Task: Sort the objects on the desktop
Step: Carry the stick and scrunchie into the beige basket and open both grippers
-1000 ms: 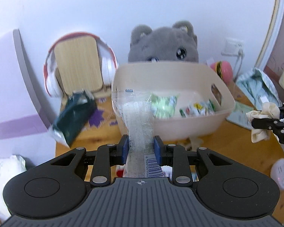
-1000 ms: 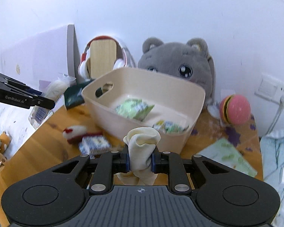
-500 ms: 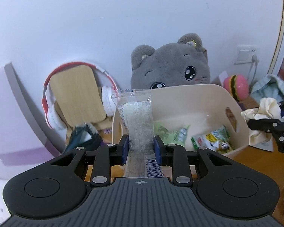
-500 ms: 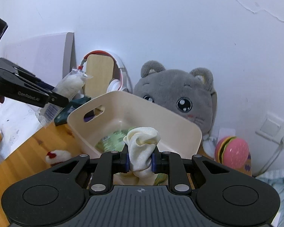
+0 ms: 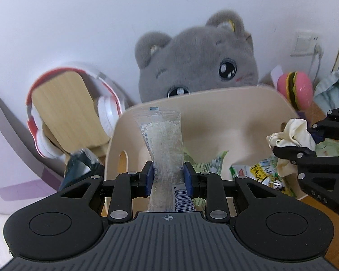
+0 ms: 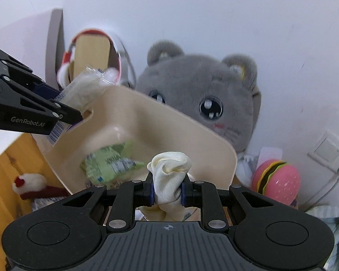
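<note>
A beige plastic bin (image 5: 232, 103) (image 6: 180, 122) stands on the wooden desk with green and yellow snack packets (image 5: 263, 171) (image 6: 110, 164) lying in it. My left gripper (image 5: 167, 176) (image 6: 76, 115) is shut on a clear wrapped packet (image 5: 162, 144) (image 6: 83, 90) with a barcode, held upright over the bin's near left rim. My right gripper (image 6: 168, 192) (image 5: 309, 142) is shut on a crumpled cream cloth (image 6: 169, 178) (image 5: 289, 133), which hangs at the bin's right edge.
A grey plush cat (image 5: 201, 61) (image 6: 205, 99) sits behind the bin against the white wall. Red-and-white headphones on a wooden stand (image 5: 70, 113) are at the left. A pink burger toy (image 6: 275, 180), a wall socket (image 6: 327, 151) and a small red-and-white plush (image 6: 31, 185) lie around.
Both grippers have moved forward to the bin with their loads. The bin now fills the middle of both views, and the desk in front of it has dropped out of sight.
</note>
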Motion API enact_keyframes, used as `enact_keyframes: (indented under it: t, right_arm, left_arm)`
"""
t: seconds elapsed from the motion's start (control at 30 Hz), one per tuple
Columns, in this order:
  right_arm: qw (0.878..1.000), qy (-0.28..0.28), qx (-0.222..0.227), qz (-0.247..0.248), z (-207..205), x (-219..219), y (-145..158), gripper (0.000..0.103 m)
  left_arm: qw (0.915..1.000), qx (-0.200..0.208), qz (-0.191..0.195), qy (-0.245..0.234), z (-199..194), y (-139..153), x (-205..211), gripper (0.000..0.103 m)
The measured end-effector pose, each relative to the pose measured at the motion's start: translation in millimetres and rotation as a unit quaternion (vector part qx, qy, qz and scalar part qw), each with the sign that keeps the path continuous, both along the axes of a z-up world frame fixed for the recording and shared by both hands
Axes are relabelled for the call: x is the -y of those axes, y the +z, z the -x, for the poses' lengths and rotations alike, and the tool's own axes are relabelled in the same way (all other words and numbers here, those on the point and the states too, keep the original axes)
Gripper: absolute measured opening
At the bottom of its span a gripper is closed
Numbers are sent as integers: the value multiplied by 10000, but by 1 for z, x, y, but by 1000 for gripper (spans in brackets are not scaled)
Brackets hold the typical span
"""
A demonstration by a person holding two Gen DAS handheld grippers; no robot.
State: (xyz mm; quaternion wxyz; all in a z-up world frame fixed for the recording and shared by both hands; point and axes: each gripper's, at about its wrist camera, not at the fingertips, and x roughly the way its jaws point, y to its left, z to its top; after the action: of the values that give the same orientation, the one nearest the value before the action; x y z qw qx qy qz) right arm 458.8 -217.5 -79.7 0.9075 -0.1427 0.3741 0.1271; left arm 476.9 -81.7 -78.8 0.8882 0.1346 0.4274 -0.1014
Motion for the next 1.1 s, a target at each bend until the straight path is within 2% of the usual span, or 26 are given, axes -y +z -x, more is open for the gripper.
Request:
enact_keyframes:
  t: [0.2, 0.3, 0.37, 0.43, 0.47, 0.5, 0.53, 0.63, 0.7, 0.77, 0.83, 0.9, 1.1]
  right_arm:
    - [9988, -66, -454, 140, -15, -5, -27, 20]
    - [9981, -92, -574, 192, -17, -8, -33, 22]
    - [9978, -145, -619, 209, -17, -9, -35, 30]
    - [9974, -246, -653, 187, -18, -7, -36, 43]
    - [9970, -306, -692, 174, -18, -6, -35, 45]
    - [9971, -326, -675, 137, -17, -5, -35, 52]
    - [9972, -334, -657, 117, -17, -4, -35, 61]
    - [9975, -371, -594, 103, -12, -1, -33, 71]
    - [9972, -451, -589, 24, -10, 1, -29, 77]
    - [9972, -538, -515, -118, -4, 5, -22, 86]
    - [9975, -518, -413, -238, 2, 6, -15, 102]
    - [9981, -480, -302, -260, 11, 6, -7, 103]
    - [9986, -320, -208, -355, 40, 8, 6, 103]
  left_arm:
    - [9989, -357, -208, 222, -17, -20, 11, 29]
    - [9982, -464, -341, 141, -18, -30, 15, 29]
    - [9981, -491, -363, 118, -17, -35, 15, 30]
    - [9980, -537, -287, 170, -16, -36, 13, 39]
    - [9979, -576, -213, 210, -16, -36, 11, 52]
    - [9978, -595, -148, 239, -17, -34, 9, 63]
    - [9979, -595, -67, 253, -16, -32, 7, 64]
    - [9974, -582, 125, 413, -16, -26, -1, 66]
    - [9960, -649, 304, 535, -15, -22, -8, 74]
    - [9967, -485, 335, 554, -9, -15, -13, 76]
    - [9974, -371, 358, 504, -4, -9, -18, 79]
    - [9966, -436, 490, 489, 1, -5, -26, 85]
    - [9957, -458, 738, 314, 26, 3, -53, 86]
